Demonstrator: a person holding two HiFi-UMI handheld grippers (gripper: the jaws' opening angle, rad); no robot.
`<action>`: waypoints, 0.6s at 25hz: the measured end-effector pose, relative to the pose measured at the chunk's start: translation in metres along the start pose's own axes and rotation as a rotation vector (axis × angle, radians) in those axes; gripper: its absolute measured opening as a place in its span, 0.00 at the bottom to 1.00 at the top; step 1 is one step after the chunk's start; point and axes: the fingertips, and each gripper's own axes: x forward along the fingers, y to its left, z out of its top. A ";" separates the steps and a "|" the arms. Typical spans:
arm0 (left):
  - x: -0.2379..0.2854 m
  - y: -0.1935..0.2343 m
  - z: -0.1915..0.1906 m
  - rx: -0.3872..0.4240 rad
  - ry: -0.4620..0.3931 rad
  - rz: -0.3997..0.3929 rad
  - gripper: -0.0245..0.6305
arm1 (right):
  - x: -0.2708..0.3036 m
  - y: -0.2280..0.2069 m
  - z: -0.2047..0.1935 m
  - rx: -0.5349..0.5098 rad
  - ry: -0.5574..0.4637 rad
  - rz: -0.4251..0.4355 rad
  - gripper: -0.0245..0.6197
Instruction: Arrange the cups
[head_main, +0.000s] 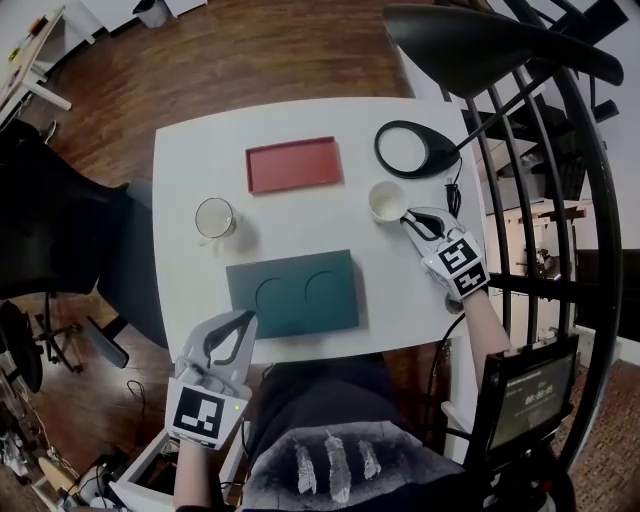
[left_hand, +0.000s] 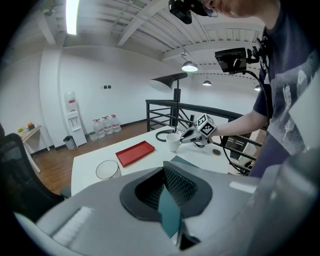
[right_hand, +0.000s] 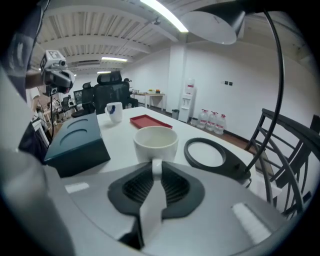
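Nearest, at the near-left edge of the tabletop (head_main: 180, 160): the left gripper (head_main: 244, 318), fingers pressed fully together on nothing, tips right at the near-left corner of the teal tray (head_main: 295, 292). Cannot tell whether touching that corner or just short of it: covered by the gripper's own body from the head view, and only a teal sliver past the tips in the left gripper view.

Mid-tabletop, sunk into the tray: two round recesses side by side, left and right, both empty.

Further out on the right: the right gripper (head_main: 407, 216), fingers closed on the handle of the white cup (head_main: 387, 200). Handle turned near-right, straight into the fingers; cup body just far-left of the tips, upright, mouth up, seemingly empty. Hard to say whether resting on the tabletop or raised a shade off it.

Probably one relation to settle the coming move: right recess (head_main: 326, 288) near and left of the held cup, so a carry toward near-left, the right hand by far the nearer.

At similar depth on the left: the glass cup (head_main: 214, 217), upright, just beyond the tray's far-left corner, well apart from both grippers, closer to the left hand. Handle side hard to make out.

Farthest: the red tray (head_main: 294, 164), empty, and a lamp's black ring base (head_main: 412, 149) close behind the white cup. Far-right corner cut off by the lamp shade (head_main: 490, 45).
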 end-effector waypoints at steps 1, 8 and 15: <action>0.000 0.000 0.001 -0.004 -0.001 0.000 0.04 | -0.003 -0.001 0.003 0.018 -0.018 -0.001 0.10; -0.005 0.005 0.008 0.001 -0.014 0.010 0.04 | -0.029 -0.005 0.057 0.060 -0.173 0.016 0.11; -0.016 0.009 0.005 -0.012 -0.043 0.031 0.04 | -0.074 0.035 0.148 -0.025 -0.369 0.149 0.11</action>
